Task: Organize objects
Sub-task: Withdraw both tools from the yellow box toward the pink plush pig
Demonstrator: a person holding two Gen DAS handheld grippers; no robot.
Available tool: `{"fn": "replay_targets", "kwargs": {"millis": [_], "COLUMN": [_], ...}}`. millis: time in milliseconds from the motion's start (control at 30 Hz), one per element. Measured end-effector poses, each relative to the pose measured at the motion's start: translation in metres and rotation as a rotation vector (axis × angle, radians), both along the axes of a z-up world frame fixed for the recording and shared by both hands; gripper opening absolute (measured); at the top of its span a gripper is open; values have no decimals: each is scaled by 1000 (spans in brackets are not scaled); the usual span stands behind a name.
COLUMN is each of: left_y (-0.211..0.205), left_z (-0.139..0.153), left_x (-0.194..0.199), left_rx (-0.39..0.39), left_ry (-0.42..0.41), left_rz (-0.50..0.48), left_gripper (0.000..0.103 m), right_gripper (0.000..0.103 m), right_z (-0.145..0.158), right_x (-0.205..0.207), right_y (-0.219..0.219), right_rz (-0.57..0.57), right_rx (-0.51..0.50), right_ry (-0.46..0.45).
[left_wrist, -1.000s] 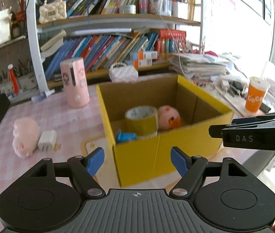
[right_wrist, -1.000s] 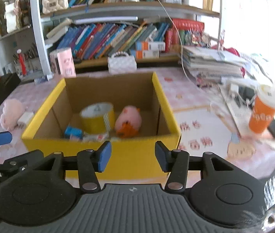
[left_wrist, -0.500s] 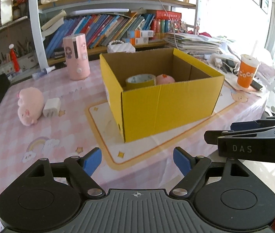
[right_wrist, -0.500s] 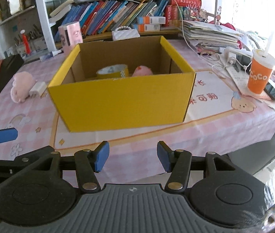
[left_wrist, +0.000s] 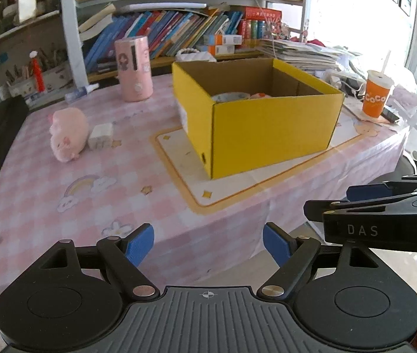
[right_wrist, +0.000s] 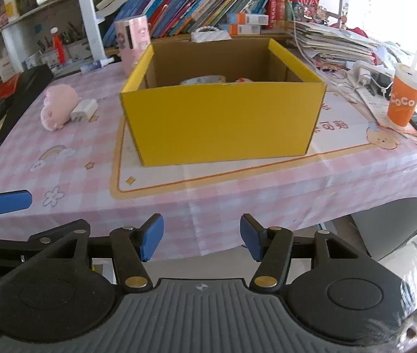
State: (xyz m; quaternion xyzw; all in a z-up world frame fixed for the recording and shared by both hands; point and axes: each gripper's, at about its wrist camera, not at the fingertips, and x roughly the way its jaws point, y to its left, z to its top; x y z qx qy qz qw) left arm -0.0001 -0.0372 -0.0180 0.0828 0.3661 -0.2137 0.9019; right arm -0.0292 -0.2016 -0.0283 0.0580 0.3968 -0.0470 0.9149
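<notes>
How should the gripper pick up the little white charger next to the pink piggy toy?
Grip the white charger across its two flat sides, coming straight down from above. It is a small blocky cube lying on the tablecloth, so flat sides suit the pads. The pink plush pig sits right against one side, so probably put the fingers on the near and far faces instead, where there is free space.

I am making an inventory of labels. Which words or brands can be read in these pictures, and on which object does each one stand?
"CoCo": orange cup.
"DAS": side of the right gripper.
Pink printed characters on the table mat: upside down, not readable.
Book spines and small boxes on the shelf: too small and blurred.
</notes>
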Motion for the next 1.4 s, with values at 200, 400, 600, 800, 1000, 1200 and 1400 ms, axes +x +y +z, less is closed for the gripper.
{"fn": "replay_targets", "kwargs": {"millis": [200, 400, 600, 800, 1000, 1200, 1400], "left_y": [20, 42, 69, 92, 115, 136, 147], "left_z": [-1, 0, 3, 8, 10, 12, 11], "left_x": [-7, -13, -17, -21, -23, -25, -21], "left_rx": [3, 5, 5, 6, 6, -1, -4], "left_ry": [6, 2, -6, -24, -35, -37, -37], "left_rz": [28, 66, 126, 172, 223, 272, 307], "left_gripper": [83, 83, 83, 83, 83, 83, 83], "right_gripper": [56, 57, 57, 57, 57, 57, 57], "right_z": [-2, -2, -1, 3, 5, 8, 8], "right_x": [-5, -6, -2, 2, 7, 13, 20], "right_y": [20, 41, 67, 92, 116, 139, 154], "right_rz": [28, 60, 119, 174, 225, 280, 317], "right_rx": [6, 7, 2, -2, -4, -10, -16], "right_ry": [8, 6, -1, -18, -32, -36, -35]}}
